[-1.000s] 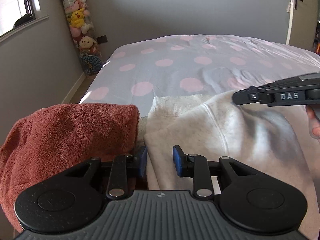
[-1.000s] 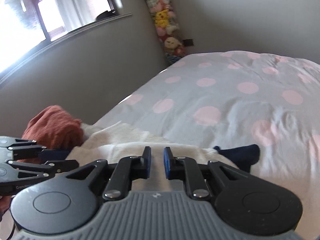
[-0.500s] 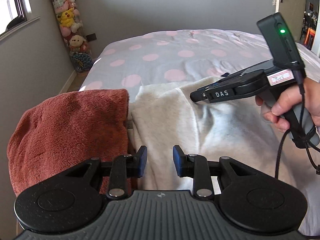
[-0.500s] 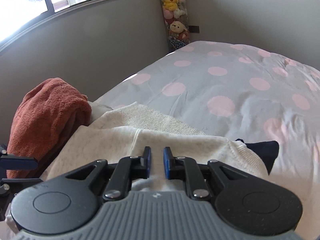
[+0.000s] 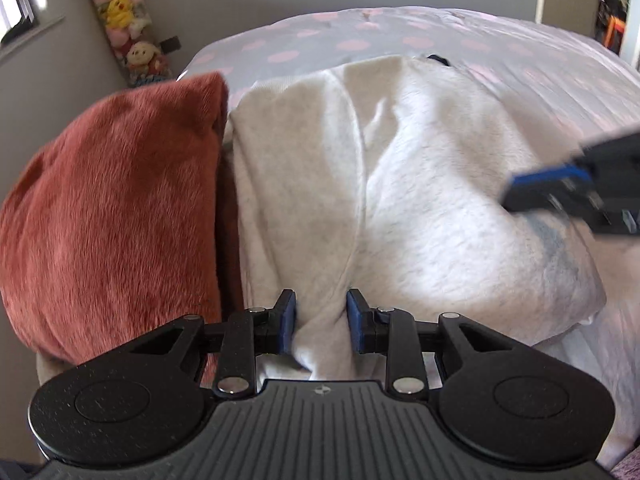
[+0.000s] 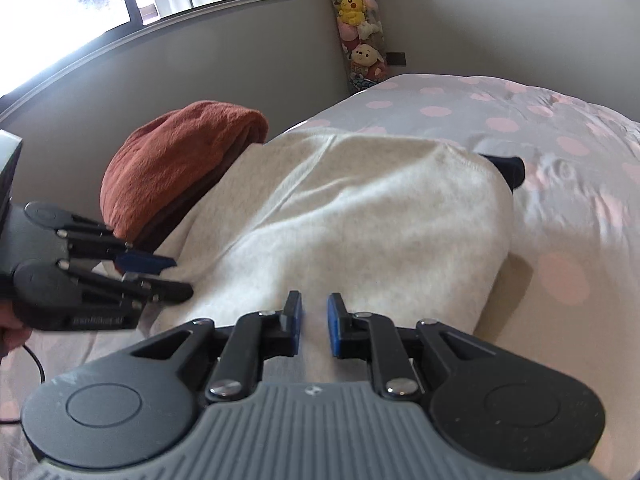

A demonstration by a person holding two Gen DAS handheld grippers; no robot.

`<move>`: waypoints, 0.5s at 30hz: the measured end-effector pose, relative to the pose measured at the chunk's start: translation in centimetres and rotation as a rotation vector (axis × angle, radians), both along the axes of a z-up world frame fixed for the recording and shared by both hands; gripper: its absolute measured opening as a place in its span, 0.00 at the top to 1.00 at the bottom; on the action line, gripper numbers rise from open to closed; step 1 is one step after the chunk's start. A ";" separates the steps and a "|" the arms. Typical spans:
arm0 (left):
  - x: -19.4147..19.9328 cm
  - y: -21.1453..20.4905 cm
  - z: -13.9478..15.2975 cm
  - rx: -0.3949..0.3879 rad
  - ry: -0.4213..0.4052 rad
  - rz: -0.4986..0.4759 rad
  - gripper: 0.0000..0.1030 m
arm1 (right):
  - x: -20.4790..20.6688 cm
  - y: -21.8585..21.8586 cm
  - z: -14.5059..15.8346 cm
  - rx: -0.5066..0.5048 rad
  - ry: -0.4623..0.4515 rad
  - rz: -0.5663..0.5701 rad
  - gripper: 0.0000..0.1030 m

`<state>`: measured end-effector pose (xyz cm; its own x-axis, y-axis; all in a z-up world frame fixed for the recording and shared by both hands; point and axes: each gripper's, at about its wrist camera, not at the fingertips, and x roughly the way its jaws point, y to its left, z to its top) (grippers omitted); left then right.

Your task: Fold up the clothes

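The cream sweater [image 5: 420,184] lies bunched across the middle of the frame on the dotted bed [image 5: 540,80], its left edge touching a rust towel [image 5: 112,216]. The left hand-held gripper [image 5: 320,322] is clamped on a fold of sweater at lower centre. The right hand-held gripper [image 6: 314,326] has its jaws slightly apart over the sweater; whether cloth is pinched there I cannot tell. A dark garment [image 6: 508,168] peeks from under the far edge. Likely risks: the thick fold slipping out of the left grip, the towel dragging along with the sweater, or the layers bunching unevenly.
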<state>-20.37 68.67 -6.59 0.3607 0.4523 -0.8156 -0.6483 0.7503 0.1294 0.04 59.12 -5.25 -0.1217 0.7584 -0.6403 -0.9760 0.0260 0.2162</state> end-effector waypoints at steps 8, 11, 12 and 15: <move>-0.3 0.0 -1.8 0.016 0.011 0.032 0.74 | -0.5 -5.8 -3.5 -0.026 -0.011 -0.051 0.85; -0.4 -0.4 -1.1 0.021 0.019 0.044 0.74 | -0.4 -6.7 -3.2 -0.055 -0.007 -0.068 0.85; -0.6 -0.5 -0.8 0.018 0.016 0.052 0.73 | -0.3 -7.1 -3.1 -0.067 0.006 -0.077 0.85; -1.5 -1.0 0.4 0.014 0.010 0.088 0.70 | 0.2 -8.7 -3.1 -0.124 0.049 -0.120 0.81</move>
<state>-21.82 67.63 -6.16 0.3111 0.4932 -0.8124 -0.7104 0.6885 0.1459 0.24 50.41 -8.40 -0.0689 0.6847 -0.7256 -0.9527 0.1708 0.2516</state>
